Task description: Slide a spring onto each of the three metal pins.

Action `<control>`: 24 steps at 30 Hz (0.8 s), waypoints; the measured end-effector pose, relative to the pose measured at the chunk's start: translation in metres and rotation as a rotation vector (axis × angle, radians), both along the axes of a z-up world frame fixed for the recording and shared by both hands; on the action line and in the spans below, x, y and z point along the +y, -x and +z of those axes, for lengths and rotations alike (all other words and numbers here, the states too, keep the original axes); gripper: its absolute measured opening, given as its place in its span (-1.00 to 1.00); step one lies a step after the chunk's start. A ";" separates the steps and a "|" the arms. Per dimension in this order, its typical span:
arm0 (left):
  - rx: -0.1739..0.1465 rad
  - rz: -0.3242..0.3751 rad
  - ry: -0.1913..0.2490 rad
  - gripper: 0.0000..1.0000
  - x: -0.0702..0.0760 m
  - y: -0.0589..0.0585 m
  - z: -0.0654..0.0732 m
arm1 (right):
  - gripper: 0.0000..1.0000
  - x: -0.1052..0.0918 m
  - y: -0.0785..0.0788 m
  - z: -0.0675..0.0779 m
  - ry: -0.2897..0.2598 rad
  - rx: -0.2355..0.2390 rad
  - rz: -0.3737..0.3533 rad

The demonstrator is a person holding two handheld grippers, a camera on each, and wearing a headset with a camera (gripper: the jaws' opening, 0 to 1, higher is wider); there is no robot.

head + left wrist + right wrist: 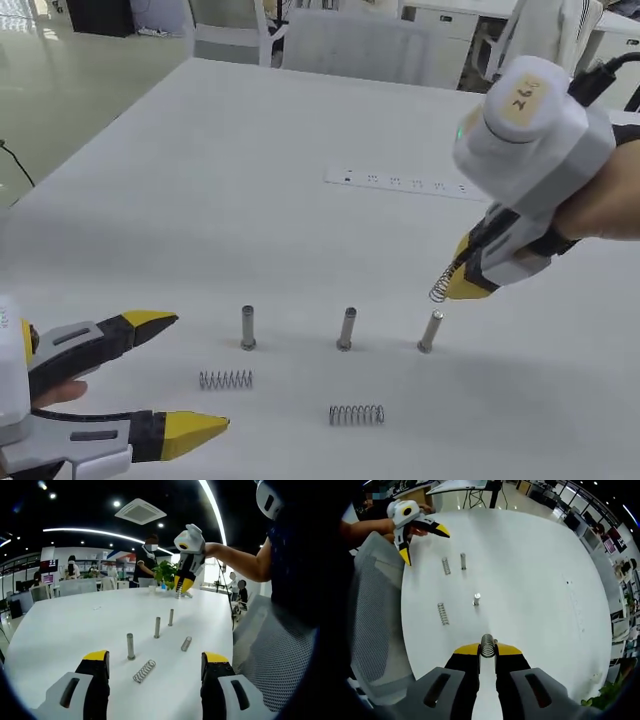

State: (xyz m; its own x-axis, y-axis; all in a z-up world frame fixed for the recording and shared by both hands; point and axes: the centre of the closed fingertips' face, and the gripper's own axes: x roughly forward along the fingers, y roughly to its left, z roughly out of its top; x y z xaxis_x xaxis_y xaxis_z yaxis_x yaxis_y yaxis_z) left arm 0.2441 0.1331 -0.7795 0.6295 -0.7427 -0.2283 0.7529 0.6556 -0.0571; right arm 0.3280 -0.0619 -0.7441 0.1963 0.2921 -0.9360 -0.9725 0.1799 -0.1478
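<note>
Three metal pins stand upright in a row on the white table: left pin [248, 328], middle pin [346, 328], right pin [431, 331]. My right gripper [465, 280] is shut on a spring [441, 283] that hangs tilted just above the right pin, apart from it. In the right gripper view the held spring [487, 645] sticks out between the yellow tips. Two more springs lie flat in front of the pins, one [226, 379] near the left pin, one [357, 414] near the middle pin. My left gripper [185, 375] is open at the near left with nothing in it.
A white power strip [400, 183] lies on the table beyond the pins. A mesh chair [370, 620] stands at the table's near edge. Several people stand at the far side of the room [147, 562].
</note>
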 end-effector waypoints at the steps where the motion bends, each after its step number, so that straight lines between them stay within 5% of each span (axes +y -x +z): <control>1: 0.001 0.000 -0.002 0.42 0.000 0.000 -0.001 | -0.83 -0.001 -0.001 -0.002 0.000 0.008 -0.005; 24: 0.012 0.017 -0.005 0.48 0.002 0.002 -0.004 | -0.83 -0.011 -0.016 -0.036 0.053 0.075 -0.029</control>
